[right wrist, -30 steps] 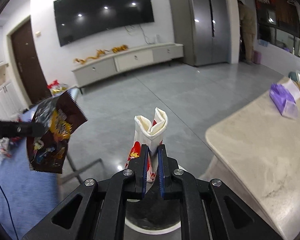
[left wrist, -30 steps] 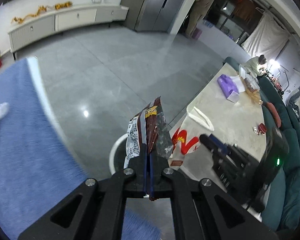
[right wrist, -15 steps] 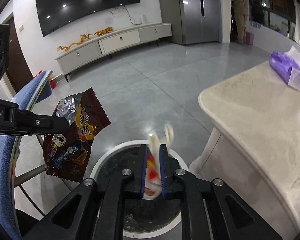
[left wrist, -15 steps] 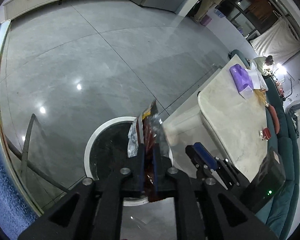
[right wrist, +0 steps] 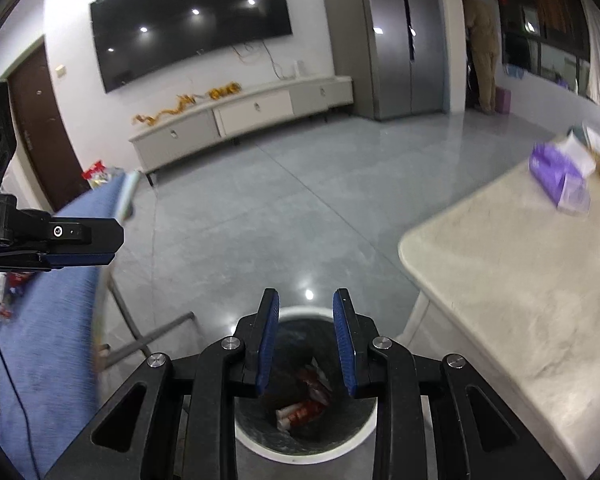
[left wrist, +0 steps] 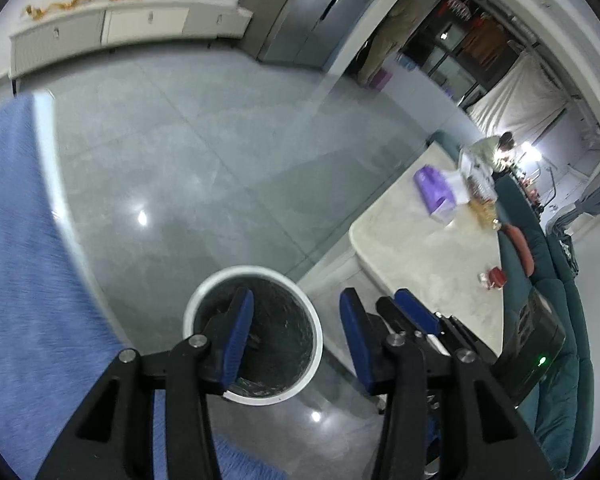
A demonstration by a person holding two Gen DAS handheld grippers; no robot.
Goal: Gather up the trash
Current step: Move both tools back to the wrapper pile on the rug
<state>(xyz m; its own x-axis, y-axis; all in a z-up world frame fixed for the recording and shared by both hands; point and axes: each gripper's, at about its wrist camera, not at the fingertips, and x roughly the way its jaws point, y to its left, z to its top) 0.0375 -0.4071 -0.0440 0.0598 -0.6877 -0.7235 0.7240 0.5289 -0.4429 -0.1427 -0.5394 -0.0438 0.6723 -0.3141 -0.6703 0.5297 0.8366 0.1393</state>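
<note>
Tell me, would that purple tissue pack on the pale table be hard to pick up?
Probably not. The purple tissue pack looks like a soft plastic wrap, so it should squash and feel light. Its film may be slippery. Lying flat on the table, it seems unlikely to roll.

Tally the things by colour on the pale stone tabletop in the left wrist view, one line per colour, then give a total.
Purple: 1, the tissue pack
Red: 1, a small object near the sofa side
Golden-brown: 1, a blurred heap, too unclear to name
Total: 3 on the tabletop
</note>
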